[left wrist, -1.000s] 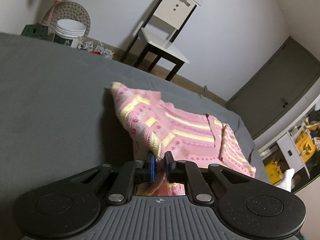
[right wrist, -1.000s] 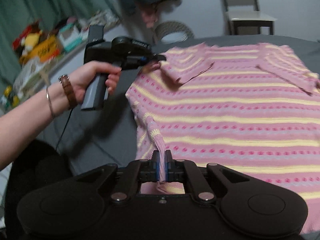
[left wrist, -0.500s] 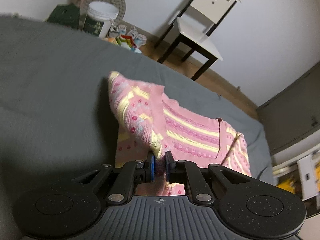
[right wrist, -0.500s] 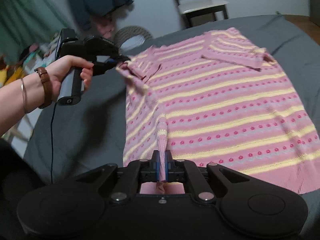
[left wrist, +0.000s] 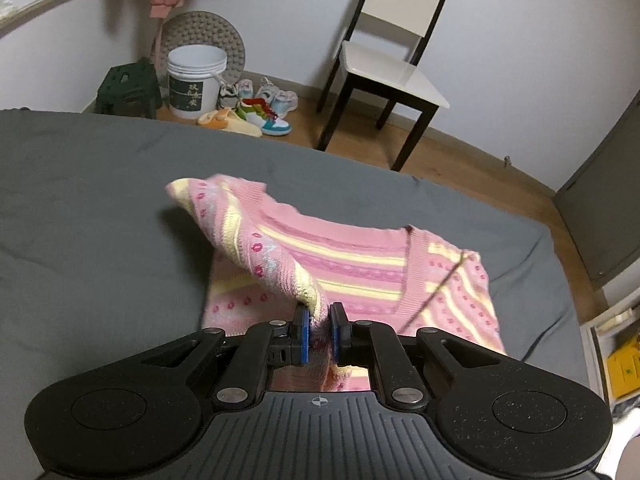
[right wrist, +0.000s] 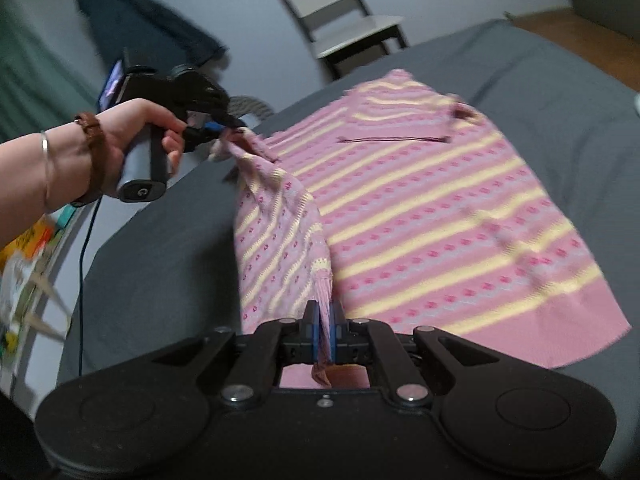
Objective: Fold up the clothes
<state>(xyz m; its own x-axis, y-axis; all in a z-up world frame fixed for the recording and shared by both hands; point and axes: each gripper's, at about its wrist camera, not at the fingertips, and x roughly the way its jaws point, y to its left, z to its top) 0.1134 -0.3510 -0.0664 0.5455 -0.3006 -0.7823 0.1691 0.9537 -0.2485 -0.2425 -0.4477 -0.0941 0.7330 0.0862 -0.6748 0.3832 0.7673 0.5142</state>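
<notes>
Pink knit sweater (right wrist: 420, 216) with yellow stripes and rows of darker pink dots, spread on the grey bed (right wrist: 160, 264); main body flat, V-neck (left wrist: 404, 276) toward the far end, plain pink hem band nearest the right camera. Left side edge raised off the bed along its whole length, forming a ridge that tilts inward over the body.

Left hand-held gripper (left wrist: 319, 330) clamped on a bunched fold at the shoulder or sleeve end; seen from the right wrist view (right wrist: 224, 130) gripped by a hand (right wrist: 132, 140) wearing a brown strap and a thin bangle. Right hand-held gripper (right wrist: 326, 338) clamped on a narrow pleat of the same edge near the hem. Both jaws closed on fabric, 2 grips on 1 edge.

Governing relation: long axis of sweater runs hem to neck, away from the right gripper; lifted edge parallel to that axis, flat body lying to the right of both grips. Judged step: lengthwise fold of the left side across toward the centre, both hand-held grippers travelling rightward together to keep the edge straight. Neither nearer the landing line.

Material: soft, thick, loose-gauge knit, ribbed trim; likely to sag and stretch between grips.

Beyond the bed: white-seated chair (left wrist: 392, 80), white bucket (left wrist: 194, 84), shoes (left wrist: 260, 110), wooden floor.
</notes>
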